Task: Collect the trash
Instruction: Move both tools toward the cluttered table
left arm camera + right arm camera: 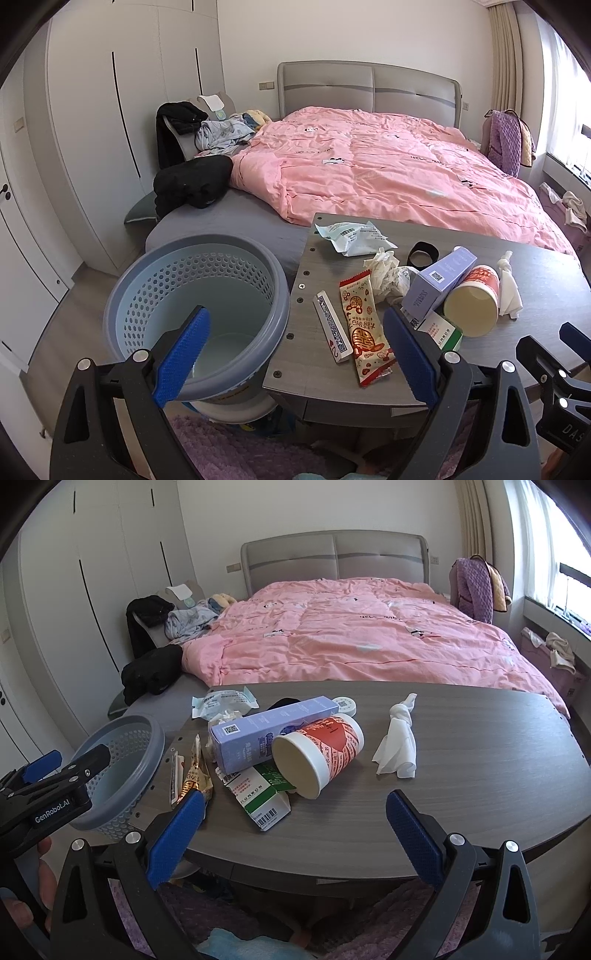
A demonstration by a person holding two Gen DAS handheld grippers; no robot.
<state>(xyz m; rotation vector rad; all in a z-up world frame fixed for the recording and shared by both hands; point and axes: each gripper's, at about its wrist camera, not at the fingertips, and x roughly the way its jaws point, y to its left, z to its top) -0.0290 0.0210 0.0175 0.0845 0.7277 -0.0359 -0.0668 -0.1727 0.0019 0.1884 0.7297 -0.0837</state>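
Observation:
A blue perforated trash basket [155, 295] stands on the floor at the table's left end; it also shows in the right wrist view [110, 760]. On the grey wood table [480, 768] lies trash: a tipped red paper cup [321, 753], a purple box [273, 734], a green-white carton [258, 797], a red snack wrapper [364, 332], a thin card box [332, 328], crumpled tissue [384, 273], a white pouch [354, 238] and a twisted white tissue [397, 738]. My left gripper [299, 354] is open over the basket rim and table corner. My right gripper [295, 830] is open in front of the carton and cup.
A bed with a pink duvet [351, 635] lies behind the table, with dark clothes [192, 181] on its left side. White wardrobes [110, 110] line the left wall. A black ring [423, 254] sits on the table. A purple rug [221, 450] lies below.

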